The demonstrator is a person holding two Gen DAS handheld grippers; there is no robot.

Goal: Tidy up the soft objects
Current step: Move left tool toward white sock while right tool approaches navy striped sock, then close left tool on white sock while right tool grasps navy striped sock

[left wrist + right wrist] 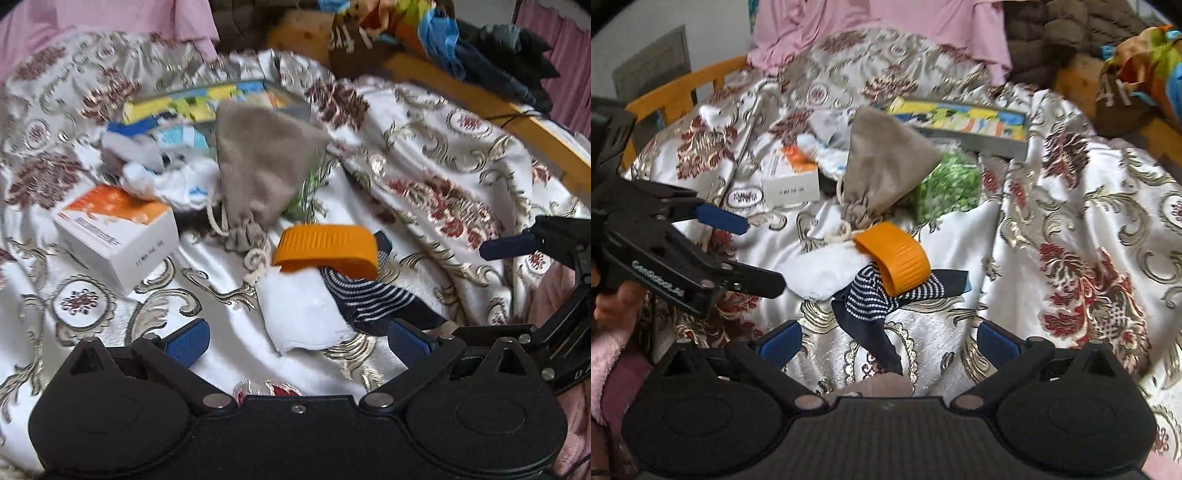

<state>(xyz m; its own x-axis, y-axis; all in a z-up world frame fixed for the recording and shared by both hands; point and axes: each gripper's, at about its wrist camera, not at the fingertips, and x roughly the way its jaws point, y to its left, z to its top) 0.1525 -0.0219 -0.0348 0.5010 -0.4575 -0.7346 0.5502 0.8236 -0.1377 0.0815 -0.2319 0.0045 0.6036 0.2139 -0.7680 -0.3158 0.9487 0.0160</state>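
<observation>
While both tools hang over the patterned bedspread (424, 147), left wrist view first: left gripper (297, 341) released, blue pads spread wide, nothing between them. One white cloth (299, 314) lies just ahead at 12 o'clock, between the pads' lines; one navy striped sock (369, 299) touches it toward 1 o'clock. One orange ribbed band (327, 249) rests on both. One grey drawstring pouch (258, 173) lies farther at 11 o'clock; one white-and-orange box (118, 236) at 10 o'clock. Right gripper's tip enters at 3 o'clock.

Right wrist view: right gripper (888, 341) released, jaws apart, empty. Striped sock (875, 295) just ahead at 12 o'clock, tail reaching between the pads; orange band (897, 258) on top of it; white cloth (827, 269) at 11 o'clock. Pouch (886, 162) beyond; one green speckled item (949, 184) beside it at 1 o'clock. Left gripper (757, 254) at 9 o'clock, fingers parted near the white cloth.
</observation>
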